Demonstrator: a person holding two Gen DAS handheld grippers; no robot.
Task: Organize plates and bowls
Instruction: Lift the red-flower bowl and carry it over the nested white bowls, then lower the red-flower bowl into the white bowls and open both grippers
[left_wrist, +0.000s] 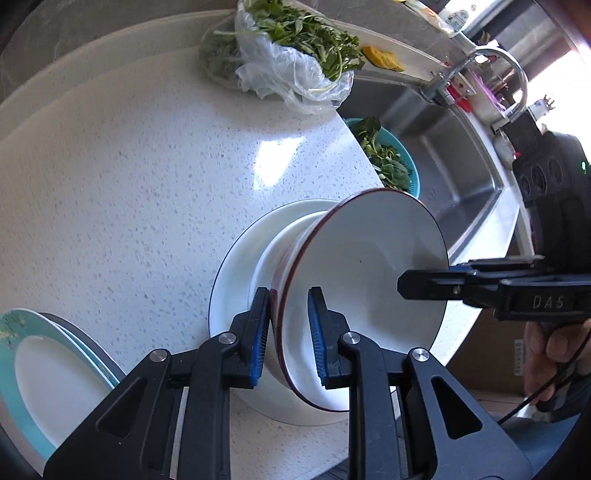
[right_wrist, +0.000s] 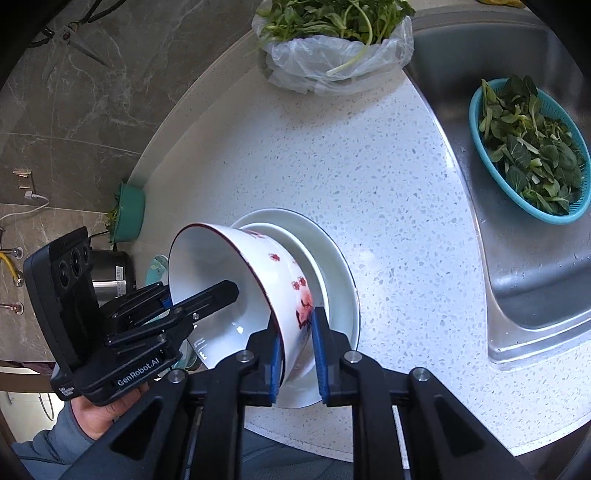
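A white speckled counter (right_wrist: 388, 221) fills most of both views, with a steel sink (right_wrist: 535, 277) set into it at the right and a grey marbled wall (right_wrist: 74, 110) behind. In the sink sits a teal basket (right_wrist: 476, 122) full of green leaves. At the far edge of the counter lies a clear plastic bag (right_wrist: 332, 59) with more greens. A teal-rimmed plate (left_wrist: 14, 369) rests on the counter at the left of the left wrist view. Near the front edge of the counter stands a white plate (right_wrist: 332, 251), and on it a smaller white dish (right_wrist: 314, 258). A white bowl (right_wrist: 280, 266) with a dark red rim and red flowers sits in this stack, tilted toward the cameras. The left gripper (left_wrist: 289, 339) pinches the bowl's rim, one blue pad outside the wall and one inside. The right gripper (right_wrist: 295, 350) grips the opposite side of the rim in the same way, its pads pressed on the wall. A hand (right_wrist: 107, 410) in a grey sleeve holds the left gripper.
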